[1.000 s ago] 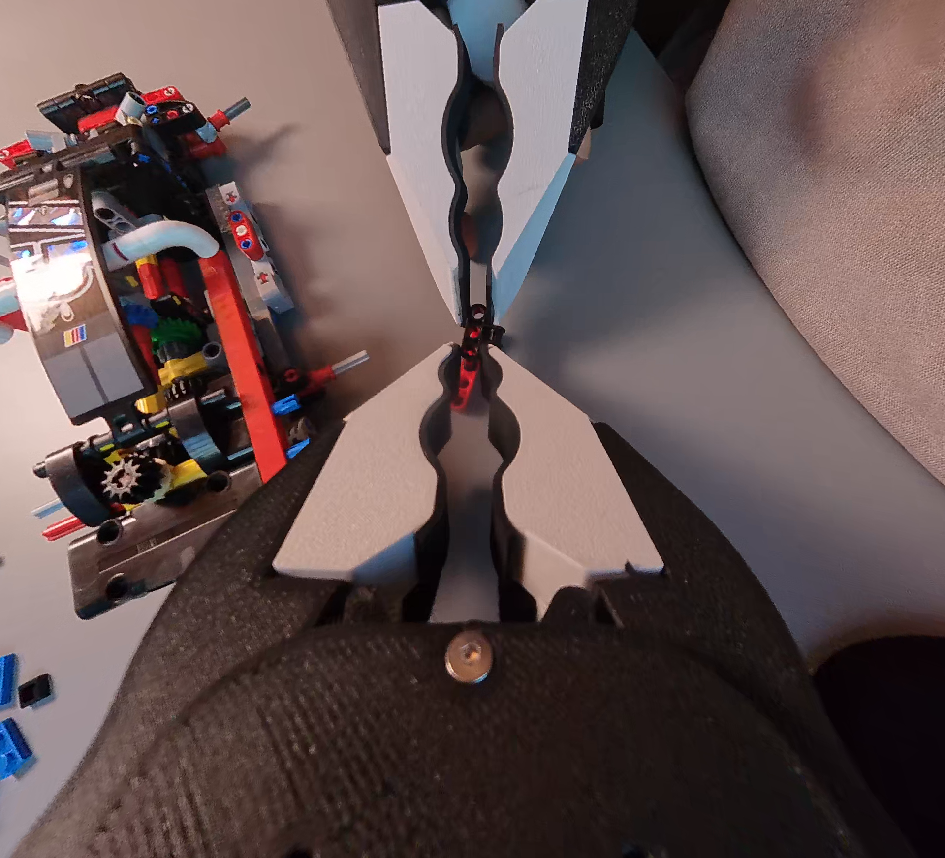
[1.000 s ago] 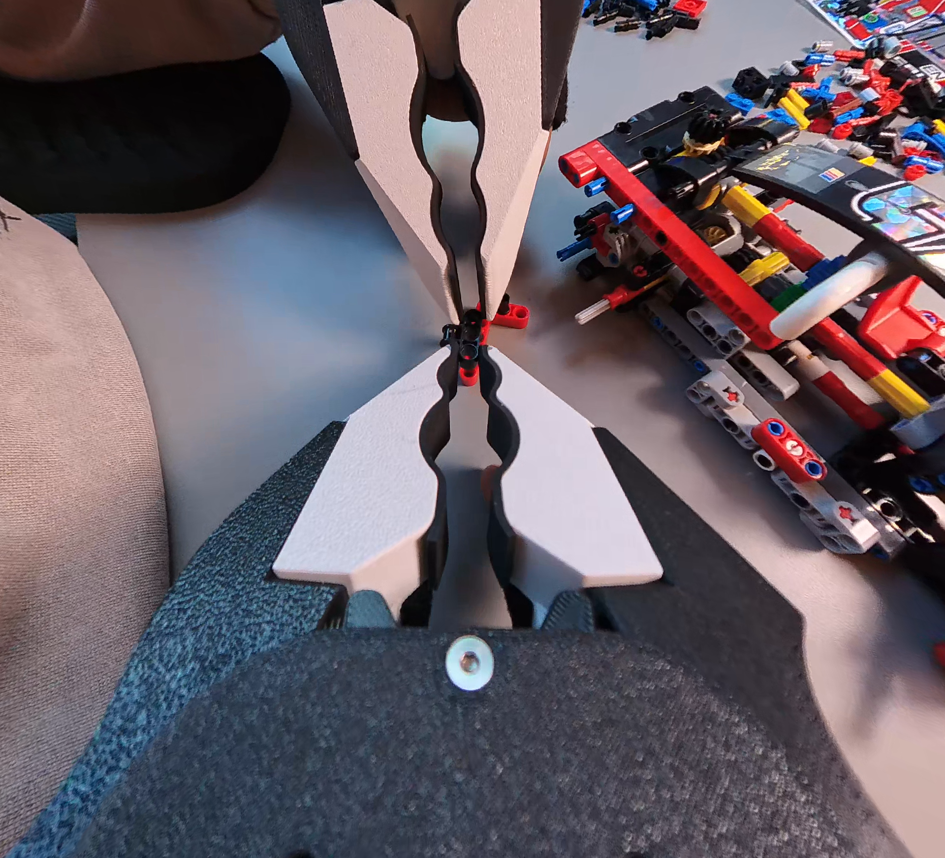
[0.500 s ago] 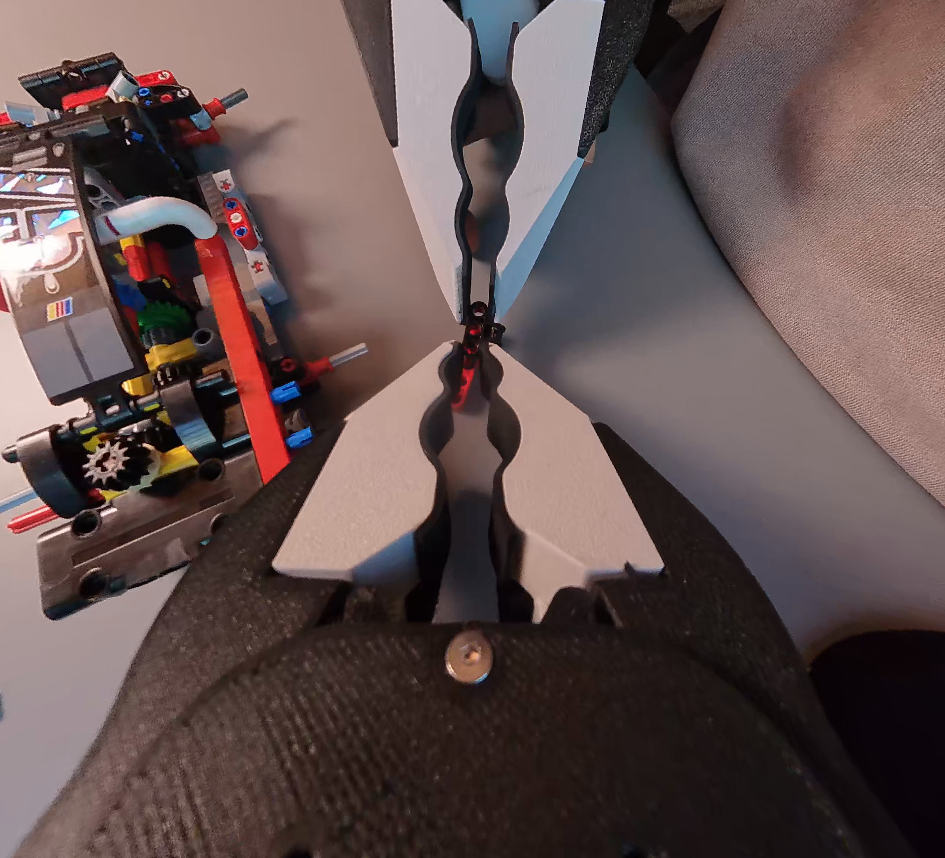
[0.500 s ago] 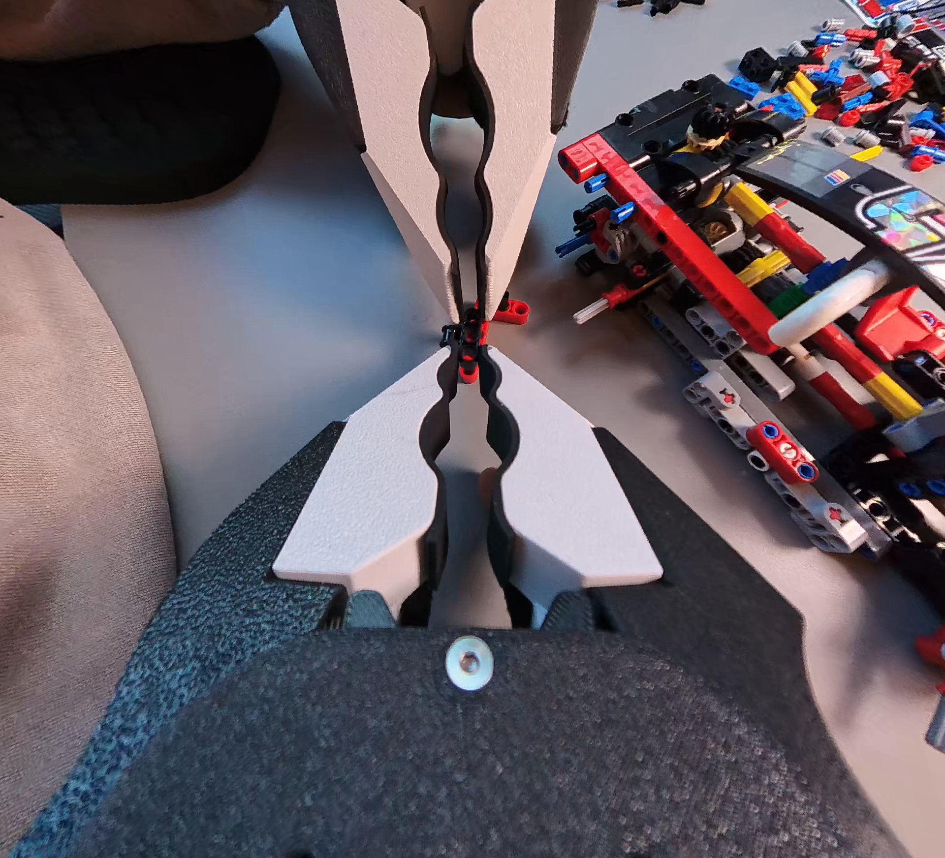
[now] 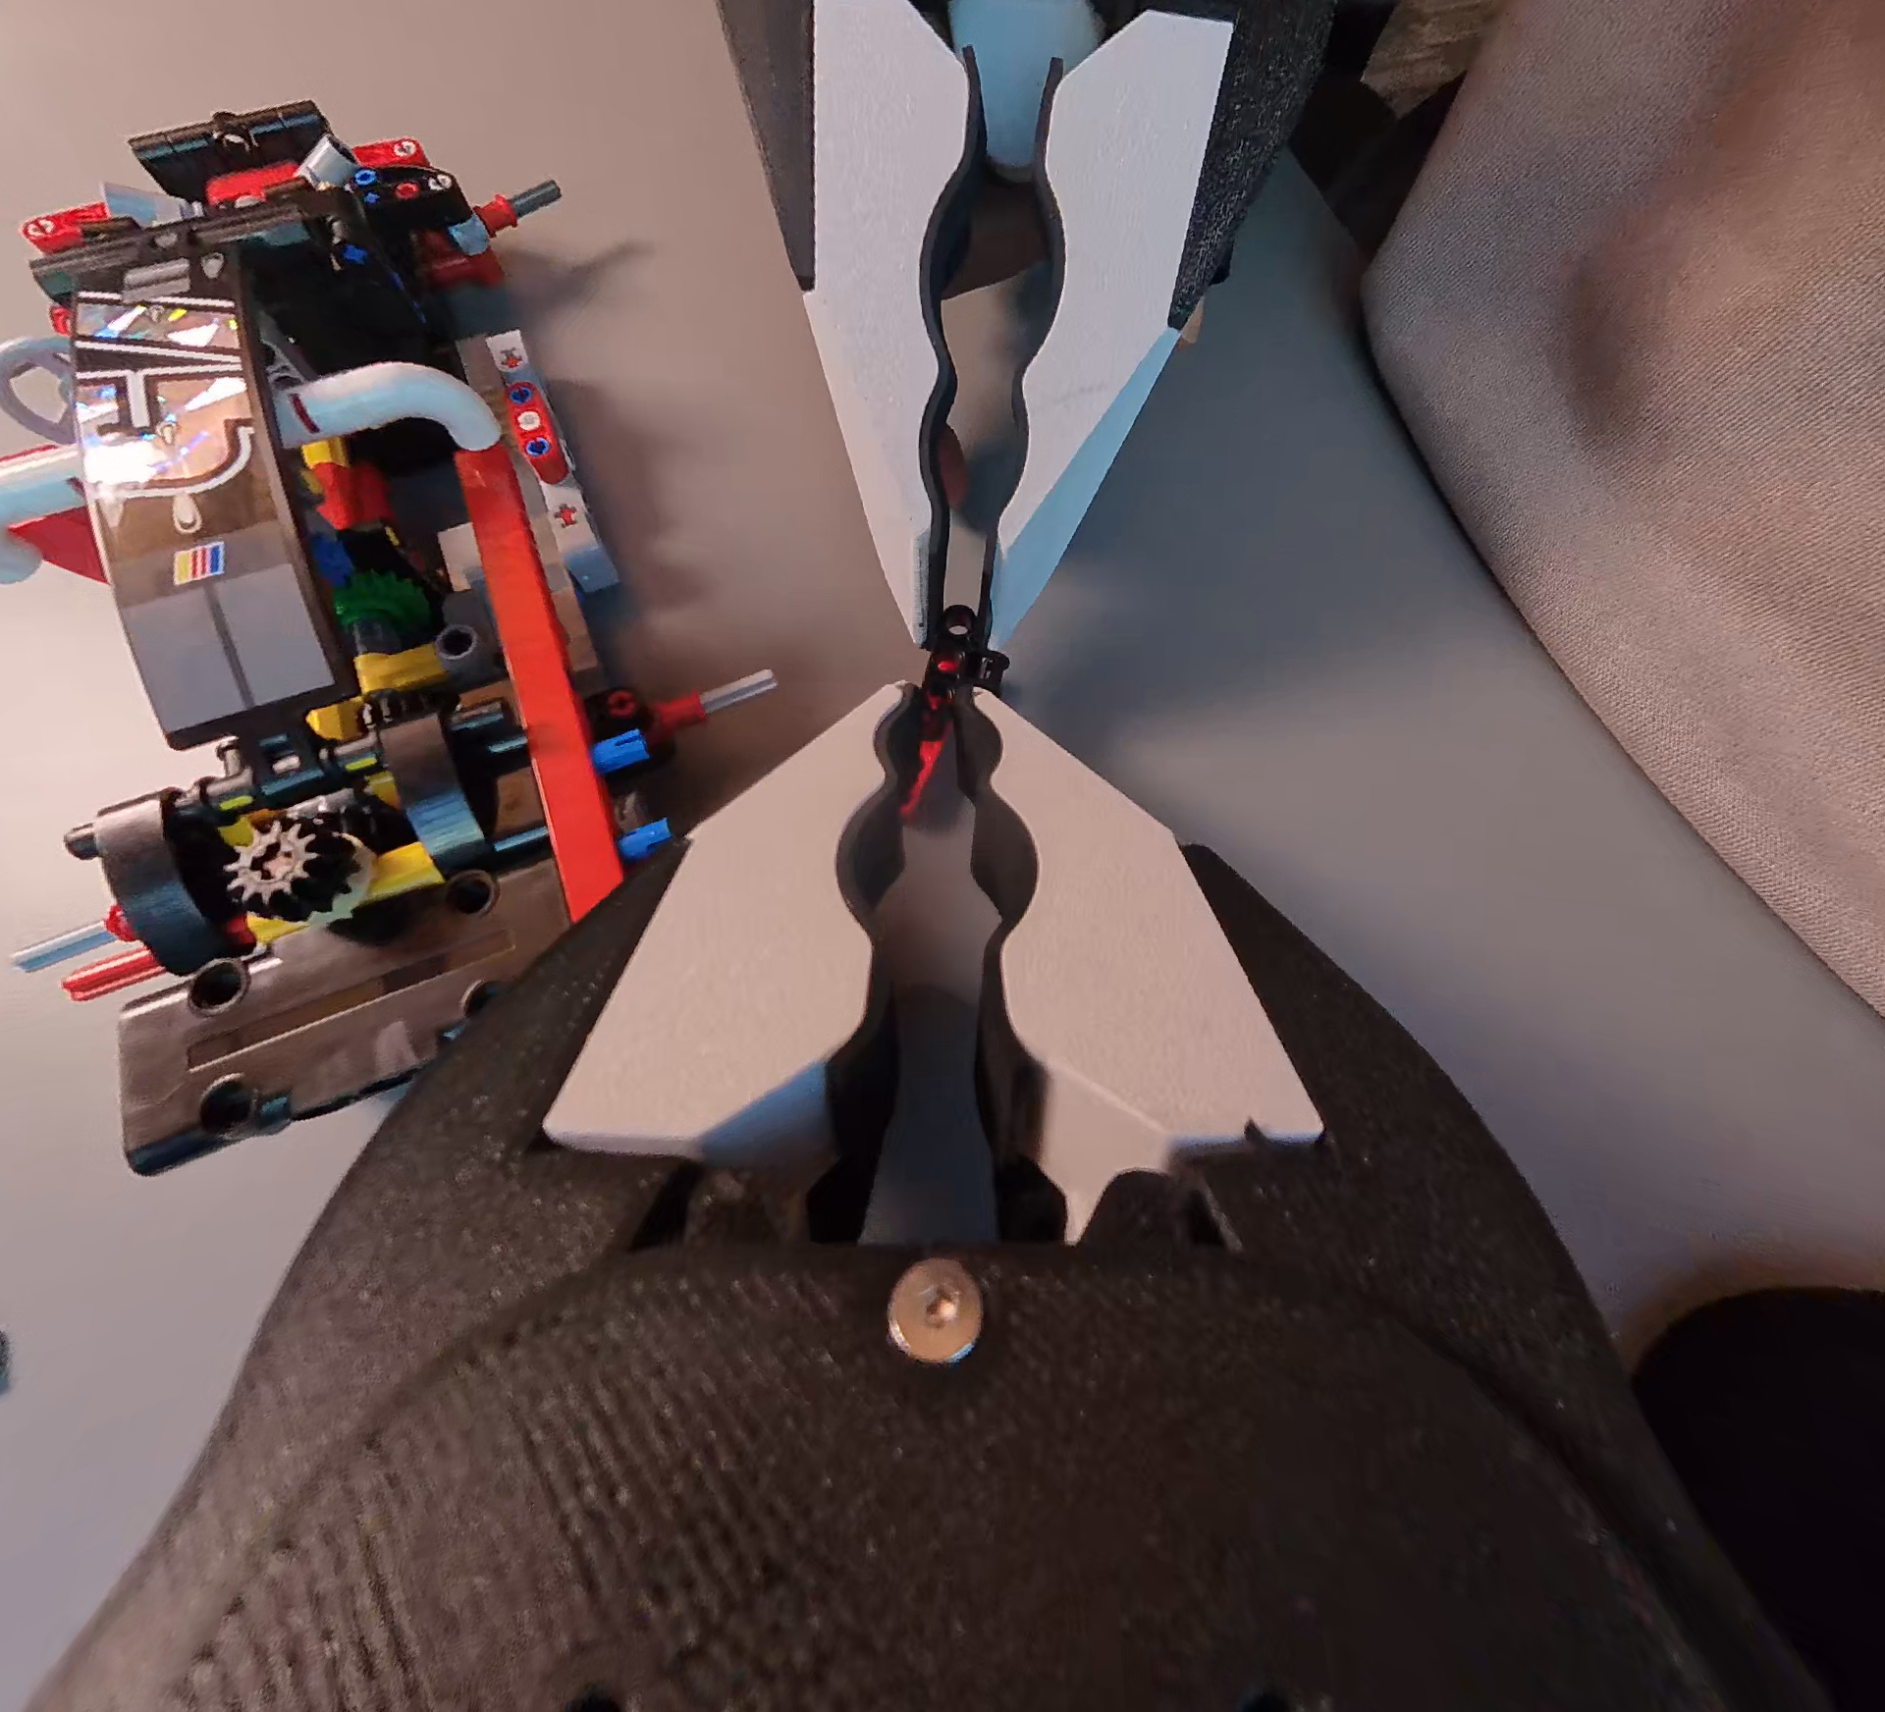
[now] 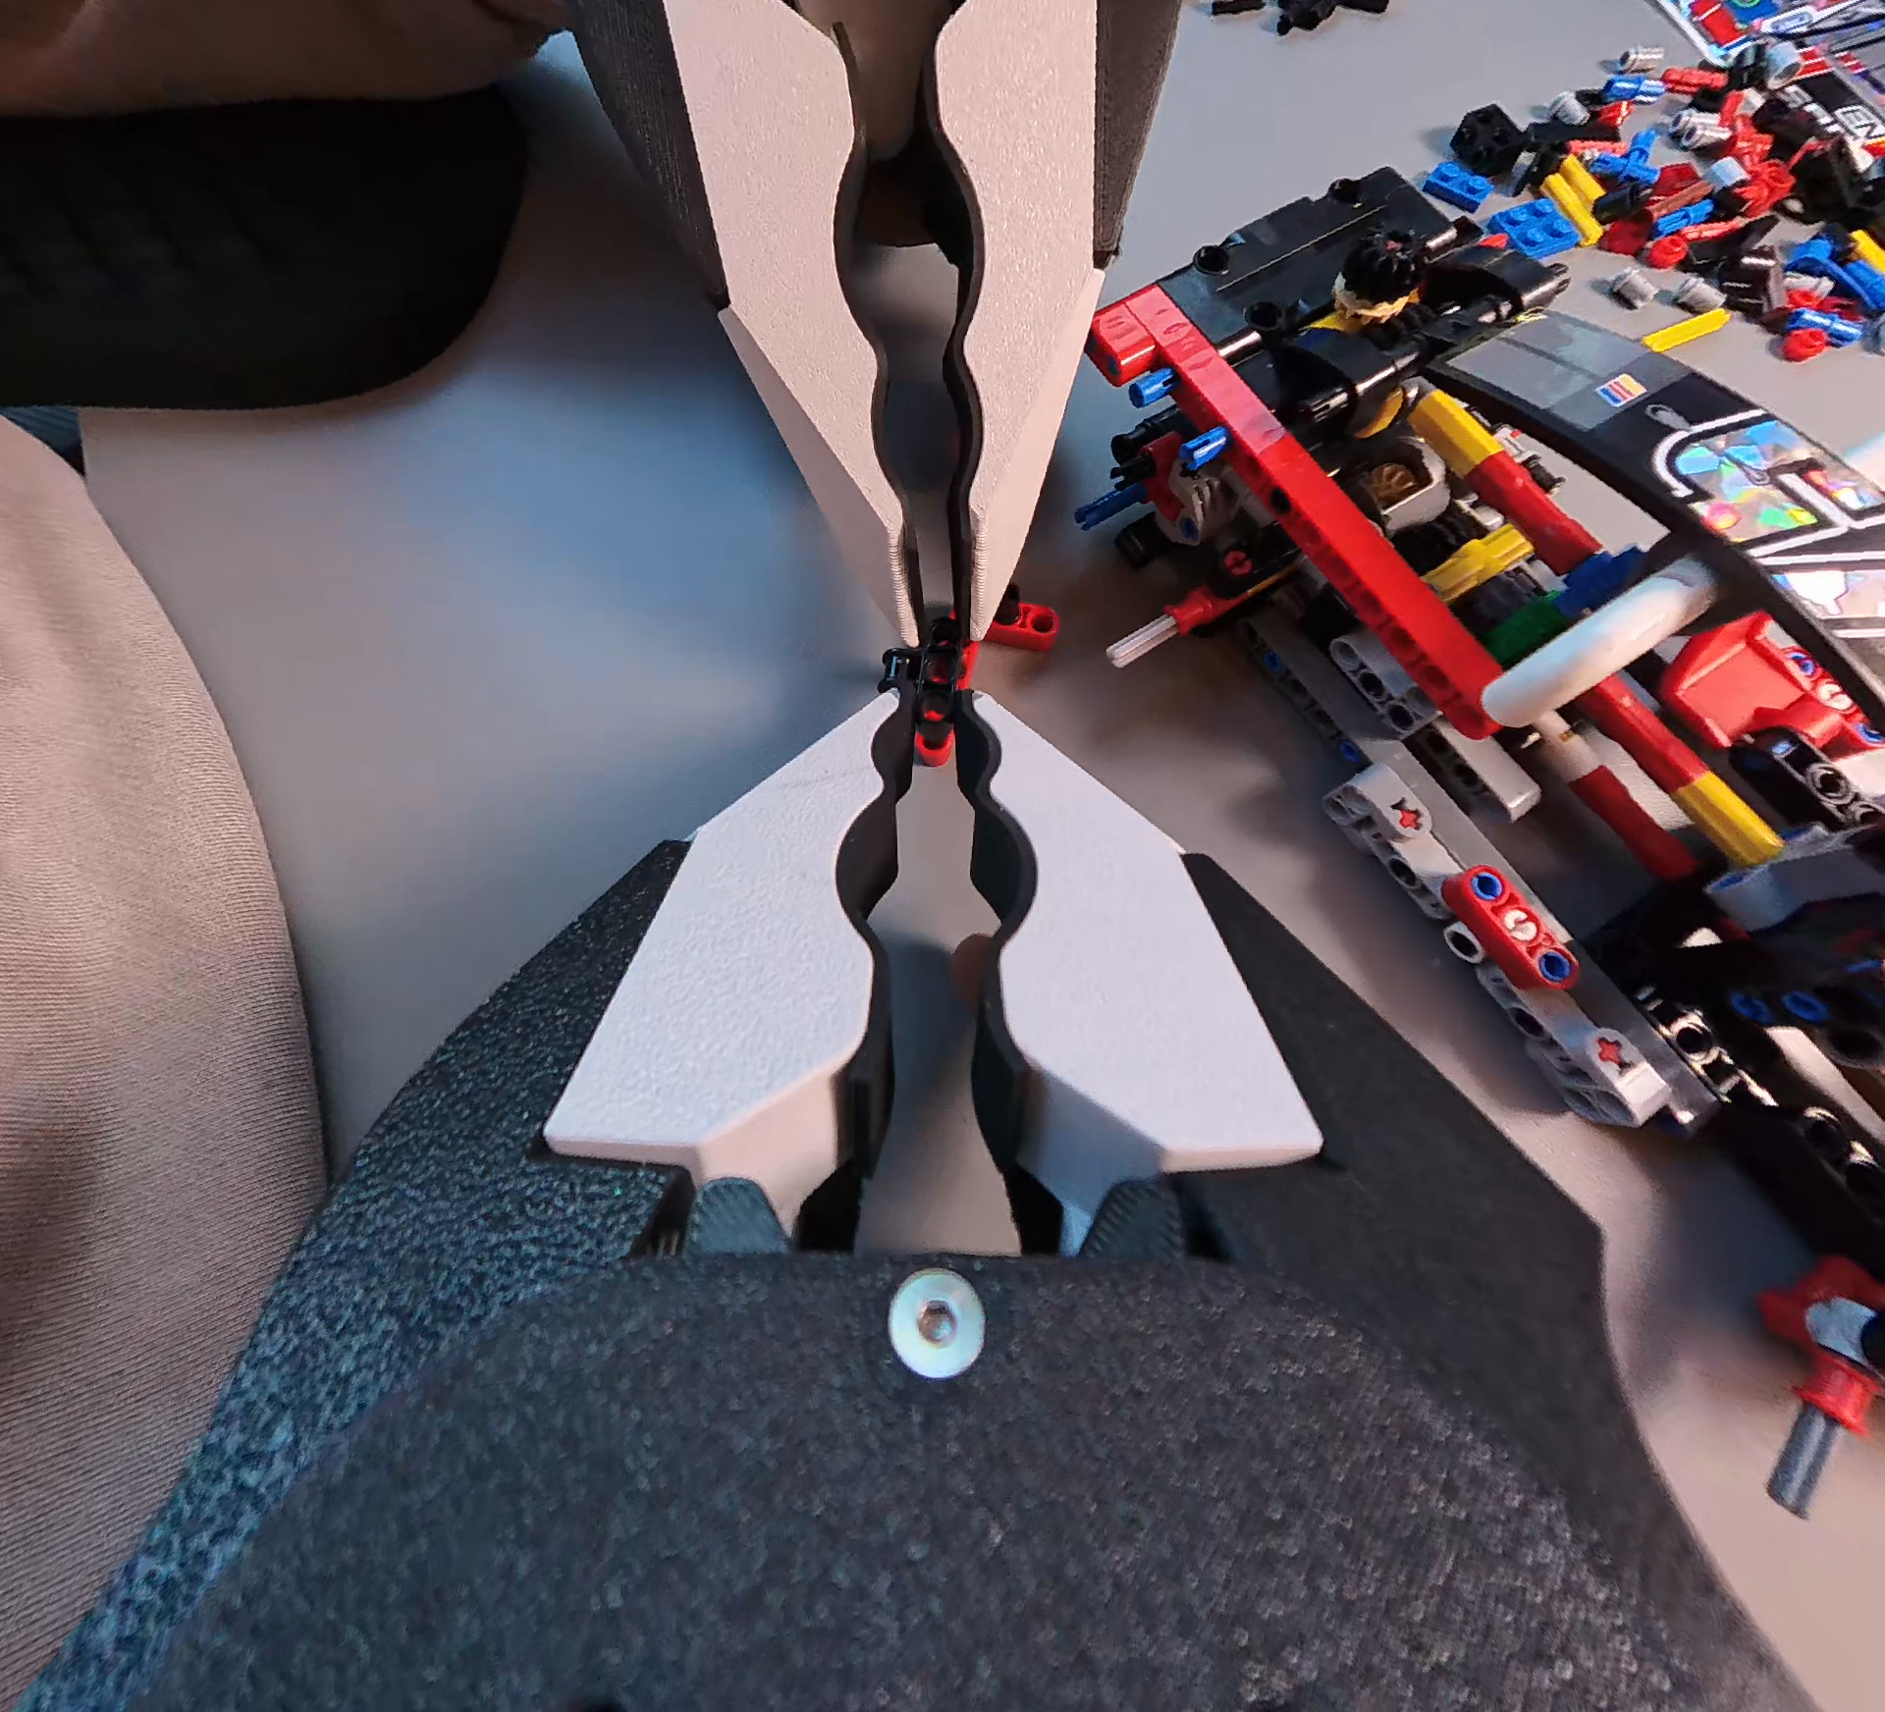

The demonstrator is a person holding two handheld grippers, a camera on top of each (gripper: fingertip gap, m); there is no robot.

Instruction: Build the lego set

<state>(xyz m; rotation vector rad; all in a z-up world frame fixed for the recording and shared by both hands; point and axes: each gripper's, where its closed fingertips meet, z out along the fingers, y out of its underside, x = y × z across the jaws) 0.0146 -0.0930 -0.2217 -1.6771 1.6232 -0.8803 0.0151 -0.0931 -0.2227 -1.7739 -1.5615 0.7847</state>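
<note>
Claws meet tip to tip beside the half-built car (image 6: pixel 1428 541): my left claw (image 5: pixel 933 725) is closed on the small red-and-black piece (image 6: pixel 933 694), my right claw (image 6: pixel 933 715) pinching its other end. Light, stiff, tiny; I judge it slips easily, so grip the flat sides.

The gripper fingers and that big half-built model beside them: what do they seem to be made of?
The left gripper has pale grey fingers that look like matt printed plastic, faintly grainy, with dark wavy liners, perhaps rubber. The half-built model looks like hard moulded plastic: glossy, with highlights on its red beam.
</note>
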